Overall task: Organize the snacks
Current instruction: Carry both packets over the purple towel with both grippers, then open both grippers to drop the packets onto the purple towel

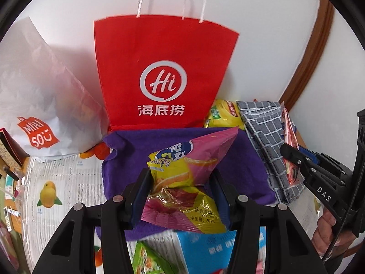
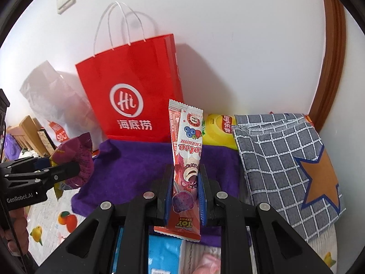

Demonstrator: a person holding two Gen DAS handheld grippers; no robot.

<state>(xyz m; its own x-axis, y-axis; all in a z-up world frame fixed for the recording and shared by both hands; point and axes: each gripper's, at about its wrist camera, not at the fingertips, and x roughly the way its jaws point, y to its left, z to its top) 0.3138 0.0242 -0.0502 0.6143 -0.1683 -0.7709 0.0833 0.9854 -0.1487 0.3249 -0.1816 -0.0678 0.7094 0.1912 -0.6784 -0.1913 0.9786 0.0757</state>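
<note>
My left gripper (image 1: 181, 182) is shut on a pink and yellow chip packet (image 1: 194, 159) and holds it above the purple cloth (image 1: 241, 159). My right gripper (image 2: 185, 187) is shut on a tall red and white Toy Story snack packet (image 2: 187, 146), held upright over the purple cloth (image 2: 136, 159). The red Hi paper bag (image 1: 159, 68) stands upright against the wall behind the cloth; it also shows in the right wrist view (image 2: 130, 91). The right gripper shows at the right of the left wrist view (image 1: 296, 159). The left gripper with its packet shows at the left of the right wrist view (image 2: 66, 171).
A white Miniso bag (image 1: 38, 105) stands left of the red bag. A yellow Lay's packet (image 2: 219, 130) lies behind a grey checked cloth with an orange star (image 2: 285, 159) at the right. A blue packet (image 1: 205, 251) and a green packet (image 1: 146, 260) lie below my left gripper.
</note>
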